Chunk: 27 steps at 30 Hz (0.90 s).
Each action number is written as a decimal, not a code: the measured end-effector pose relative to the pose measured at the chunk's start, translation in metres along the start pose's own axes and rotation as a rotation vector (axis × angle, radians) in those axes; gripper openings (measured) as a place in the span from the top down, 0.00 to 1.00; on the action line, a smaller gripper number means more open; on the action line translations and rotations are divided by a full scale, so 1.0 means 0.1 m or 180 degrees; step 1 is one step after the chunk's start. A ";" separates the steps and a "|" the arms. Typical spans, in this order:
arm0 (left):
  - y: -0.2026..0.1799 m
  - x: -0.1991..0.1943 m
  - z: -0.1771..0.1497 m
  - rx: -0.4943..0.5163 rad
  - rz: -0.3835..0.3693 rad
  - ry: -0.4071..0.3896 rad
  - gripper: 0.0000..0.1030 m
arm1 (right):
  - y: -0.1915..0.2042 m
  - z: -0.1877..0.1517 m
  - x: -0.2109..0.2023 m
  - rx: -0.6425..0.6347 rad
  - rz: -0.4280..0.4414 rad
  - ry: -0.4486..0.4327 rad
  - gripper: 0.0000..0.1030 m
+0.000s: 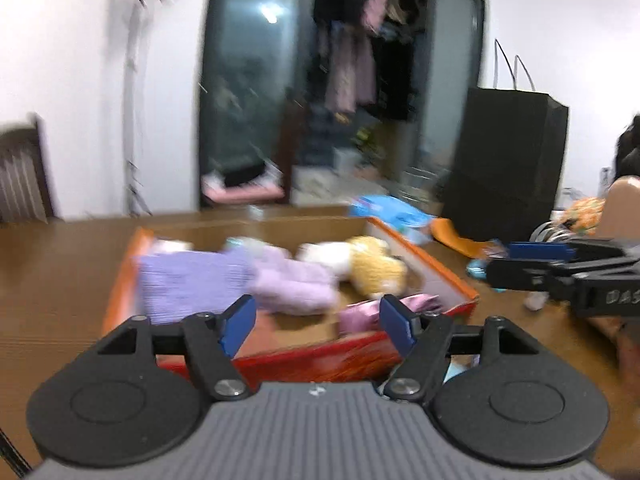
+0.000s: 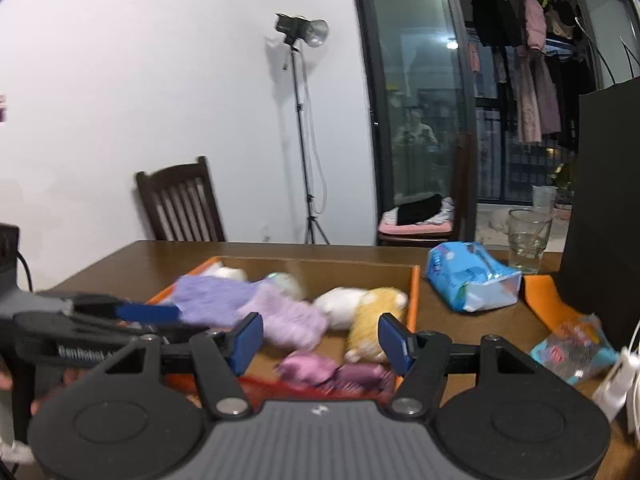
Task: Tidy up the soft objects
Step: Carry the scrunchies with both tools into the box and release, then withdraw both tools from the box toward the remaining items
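An open orange-rimmed cardboard box sits on the brown table. Inside lie a folded purple cloth, a lilac plush, a white and yellow plush and pink soft pieces. My left gripper is open and empty, above the box's near wall. My right gripper is open and empty, above the box's near end. Each gripper shows at the edge of the other's view, the right one and the left one.
A blue tissue pack, a glass, a tall black paper bag, an orange lid piece and a small wrapper stand right of the box. A wooden chair and a light stand are behind the table.
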<state>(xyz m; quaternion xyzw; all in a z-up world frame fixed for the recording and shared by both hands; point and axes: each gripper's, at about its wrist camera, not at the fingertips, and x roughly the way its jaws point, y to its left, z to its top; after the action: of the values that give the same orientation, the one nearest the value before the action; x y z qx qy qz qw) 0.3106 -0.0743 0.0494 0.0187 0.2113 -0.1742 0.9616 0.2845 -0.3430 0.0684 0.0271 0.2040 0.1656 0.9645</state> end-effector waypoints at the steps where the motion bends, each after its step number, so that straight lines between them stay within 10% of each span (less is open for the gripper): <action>1: -0.02 -0.12 -0.10 0.0081 0.0172 -0.0069 0.30 | 0.05 -0.05 -0.06 -0.0035 -0.0005 -0.0006 0.38; 8: -0.06 -0.78 -0.67 0.0069 0.0594 -0.0126 0.28 | 0.36 -0.42 -0.45 -0.0027 0.0008 0.0027 0.38; 27: -0.16 -1.99 -1.46 -0.0239 0.0620 -0.0117 0.24 | 0.96 -1.50 -1.39 0.0180 -0.0019 0.0223 0.38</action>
<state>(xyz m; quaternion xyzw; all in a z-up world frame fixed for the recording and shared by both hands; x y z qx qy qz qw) 0.0781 -0.0083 -0.0007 0.0000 0.1971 -0.0722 0.9777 0.0746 -0.3007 -0.0043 0.0479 0.2423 0.1577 0.9561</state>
